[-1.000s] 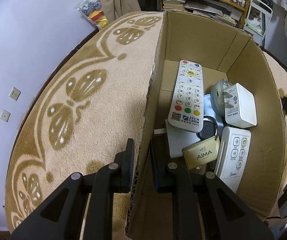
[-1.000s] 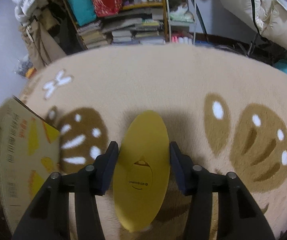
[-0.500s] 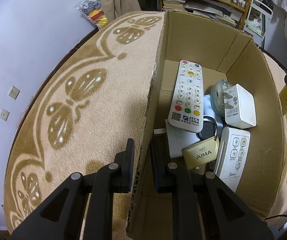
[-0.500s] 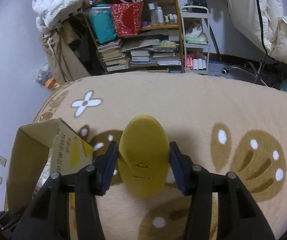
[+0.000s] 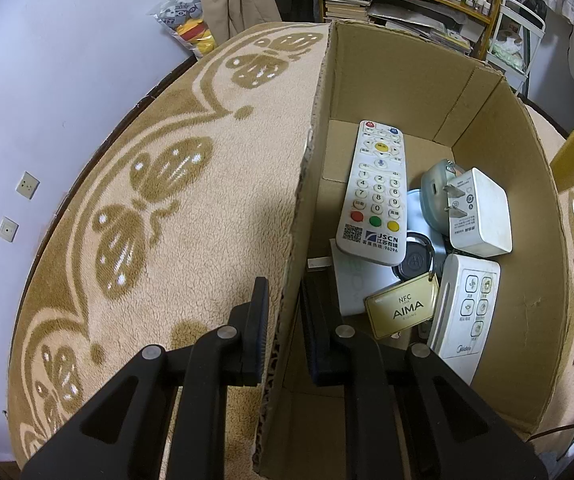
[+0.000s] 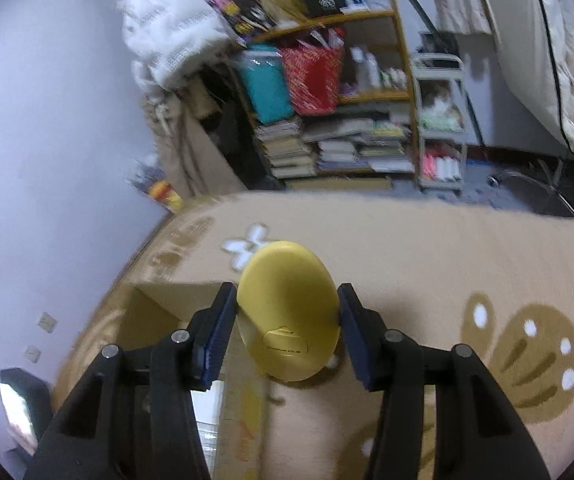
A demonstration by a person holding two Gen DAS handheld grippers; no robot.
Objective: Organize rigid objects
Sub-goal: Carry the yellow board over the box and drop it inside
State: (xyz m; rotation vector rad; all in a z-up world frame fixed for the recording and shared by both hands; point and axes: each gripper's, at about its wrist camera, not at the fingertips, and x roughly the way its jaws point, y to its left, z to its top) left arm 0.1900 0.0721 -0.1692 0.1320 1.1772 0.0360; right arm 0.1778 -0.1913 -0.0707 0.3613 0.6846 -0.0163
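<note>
Right wrist view: a yellow case [image 6: 287,312] is clamped in the right hand-held gripper [image 6: 285,330]. The box [image 5: 427,92] wall is pinched by the nearly closed left hand-held gripper [image 5: 285,332]. The case is best lowered into bare space beside the remote [image 5: 375,188].

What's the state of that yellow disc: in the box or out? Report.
Out. The right claw grips the yellow disc above the rug, beside the cardboard box, which already holds remotes and a charger.

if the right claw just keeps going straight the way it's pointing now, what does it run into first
Probably the patterned rug just past the far corner of the cardboard box. The right claw, shut on the yellow oval disc, points there, with nothing visible between. Depth is hard to judge in this blurred fisheye view.
</note>
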